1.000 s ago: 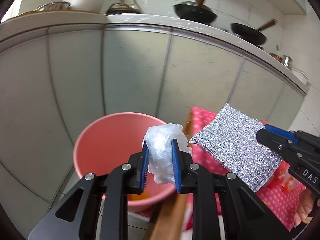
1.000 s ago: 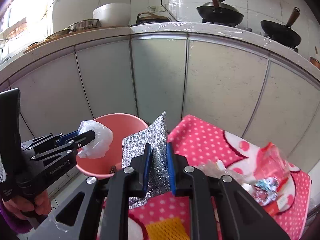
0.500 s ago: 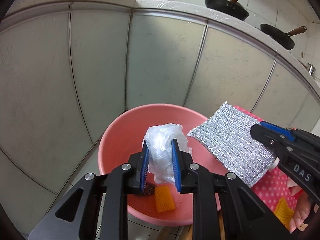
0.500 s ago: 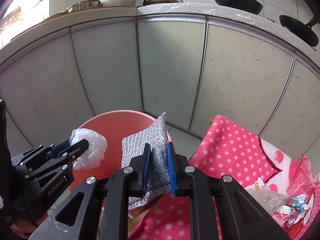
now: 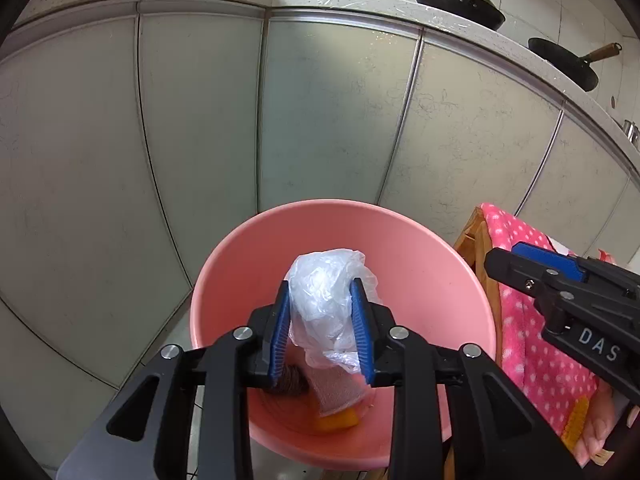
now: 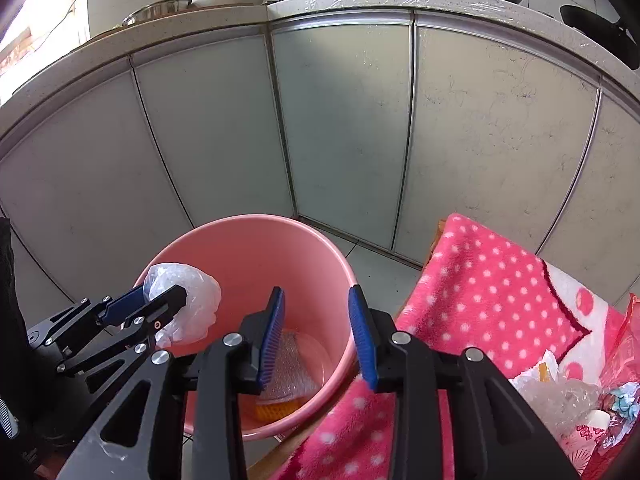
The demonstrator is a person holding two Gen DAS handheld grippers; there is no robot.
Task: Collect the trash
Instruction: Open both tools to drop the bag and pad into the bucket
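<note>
crumpled plastic bag [image 5: 328, 304] sits clamped in the left gripper [image 5: 322, 330], directly above the pink bucket [image 5: 400, 240]; right gripper [image 6: 316, 338] gapes empty beside it

Tiled floor [image 6: 372, 268] under the cabinets, bearing a pink bucket [image 6: 320, 264]. In the bucket: silver scrubber [image 6: 292, 364] over an orange sponge [image 6: 276, 410], dark clump [image 5: 290, 378] beside them. Just right of the bucket, a wooden table [image 5: 474, 236] draped in a pink dotted cloth [image 6: 480, 300]. On the cloth at far right: clear plastic [image 6: 568, 396], crumpled wrappers [image 6: 620, 396], red packet [image 6: 628, 340].
</note>
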